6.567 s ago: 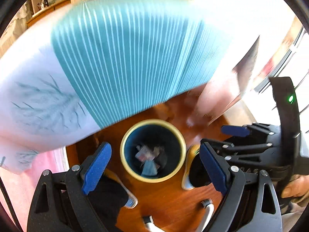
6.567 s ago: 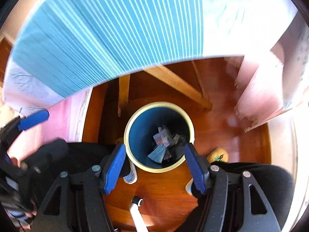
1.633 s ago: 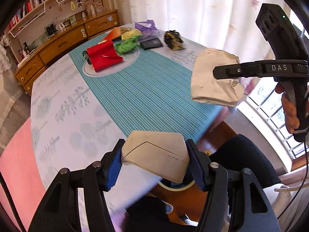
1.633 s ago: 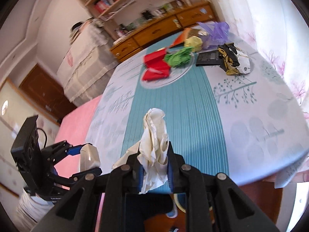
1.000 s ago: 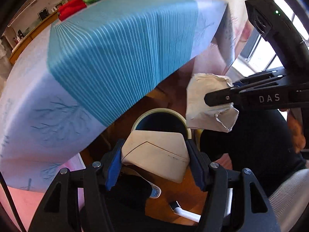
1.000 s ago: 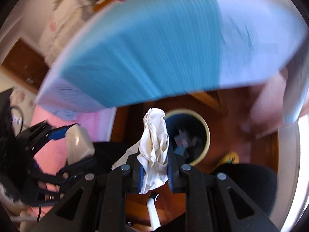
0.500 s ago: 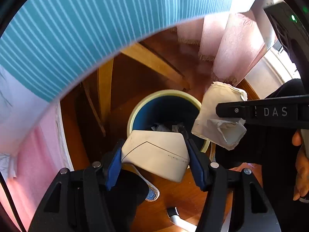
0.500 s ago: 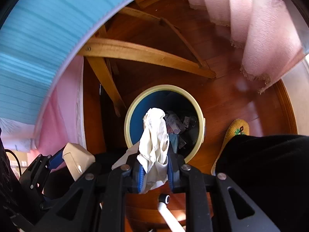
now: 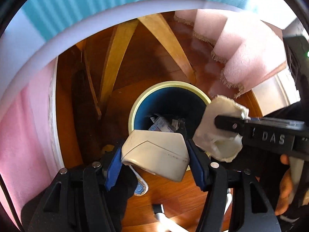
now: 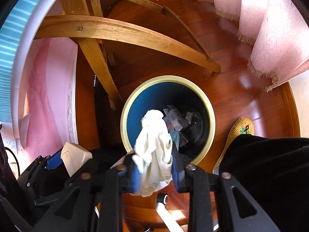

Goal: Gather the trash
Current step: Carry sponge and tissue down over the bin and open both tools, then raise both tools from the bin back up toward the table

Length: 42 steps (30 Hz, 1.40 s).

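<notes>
A blue bin with a cream rim point(image 9: 170, 84) point(image 10: 166, 78) stands on the wooden floor under the table and holds several scraps of trash point(image 10: 175, 119). My left gripper point(image 9: 155, 154) is shut on a cream box-like piece of trash point(image 9: 154, 152), held above the bin's near edge; it also shows in the right wrist view point(image 10: 75, 158). My right gripper point(image 10: 154, 166) is shut on a crumpled white tissue point(image 10: 152, 147), held above the bin's near rim. The tissue also shows in the left wrist view point(image 9: 218, 129), beside the bin's right rim.
Wooden table legs point(image 10: 119, 29) cross behind the bin. The teal and white tablecloth point(image 9: 96, 5) hangs overhead. Pink curtains point(image 10: 270, 31) hang at the right. A yellow slipper point(image 10: 237, 133) and a dark trouser leg point(image 10: 266, 164) lie right of the bin.
Both grippers came down from the table top to the bin, each holding its trash. In the last half second they moved closer over the bin's opening.
</notes>
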### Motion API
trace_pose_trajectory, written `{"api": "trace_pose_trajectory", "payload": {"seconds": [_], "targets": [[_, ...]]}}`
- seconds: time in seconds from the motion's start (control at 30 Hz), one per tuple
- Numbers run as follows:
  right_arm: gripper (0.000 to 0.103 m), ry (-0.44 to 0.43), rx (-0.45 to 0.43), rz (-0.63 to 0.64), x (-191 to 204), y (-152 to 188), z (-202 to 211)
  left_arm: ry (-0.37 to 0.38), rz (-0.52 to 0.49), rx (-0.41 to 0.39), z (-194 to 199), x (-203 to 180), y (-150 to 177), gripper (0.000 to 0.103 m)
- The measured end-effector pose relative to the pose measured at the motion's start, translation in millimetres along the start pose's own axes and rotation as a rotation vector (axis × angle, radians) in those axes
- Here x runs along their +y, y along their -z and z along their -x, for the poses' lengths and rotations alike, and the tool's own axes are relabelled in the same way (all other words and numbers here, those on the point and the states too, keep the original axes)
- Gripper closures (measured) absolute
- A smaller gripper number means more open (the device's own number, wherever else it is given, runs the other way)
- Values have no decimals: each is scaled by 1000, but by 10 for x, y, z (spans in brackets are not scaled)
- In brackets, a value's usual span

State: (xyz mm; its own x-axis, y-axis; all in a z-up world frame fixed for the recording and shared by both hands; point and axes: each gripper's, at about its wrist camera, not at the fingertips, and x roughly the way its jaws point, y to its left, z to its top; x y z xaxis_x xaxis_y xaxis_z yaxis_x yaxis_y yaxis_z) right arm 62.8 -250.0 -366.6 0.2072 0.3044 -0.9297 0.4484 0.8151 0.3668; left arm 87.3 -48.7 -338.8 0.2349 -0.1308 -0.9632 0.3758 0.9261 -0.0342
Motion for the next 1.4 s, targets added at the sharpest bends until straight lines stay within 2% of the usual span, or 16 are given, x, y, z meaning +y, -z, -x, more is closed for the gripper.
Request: {"api": "trace_pose_trajectory", "payload": {"seconds": [0.03, 0.07, 0.1, 0.13, 0.17, 0.3, 0.73, 1.13, 1.4], "targets": [[50, 4, 4, -1, -6, -1, -28, 2, 7, -7, -2, 16, -8, 41], [44, 10, 5, 0, -2, -2, -40, -3, 9, -17, 4, 23, -15, 33], [43, 13, 3, 3, -2, -4, -44, -5, 9, -23, 0, 32, -14, 27], [41, 14, -2, 7, 9, -7, -45, -6, 9, -28, 3, 23, -17, 15], [40, 13, -6, 9, 23, -7, -41, -6, 8, -34, 10, 22, -21, 11], [36, 21, -14, 13, 27, 0, -49, -11, -6, -38, 0, -1, -13, 9], [36, 55, -36, -9, -37, -7, -30, -38, 7, -56, 3, 40, 10, 9], [36, 81, -60, 43, 2, 37, 34, -59, 23, -58, 37, 76, 38, 9], [36, 98, -118, 100, 72, 130, 247, -55, 15, -106, 245, 44, 106, 9]]}}
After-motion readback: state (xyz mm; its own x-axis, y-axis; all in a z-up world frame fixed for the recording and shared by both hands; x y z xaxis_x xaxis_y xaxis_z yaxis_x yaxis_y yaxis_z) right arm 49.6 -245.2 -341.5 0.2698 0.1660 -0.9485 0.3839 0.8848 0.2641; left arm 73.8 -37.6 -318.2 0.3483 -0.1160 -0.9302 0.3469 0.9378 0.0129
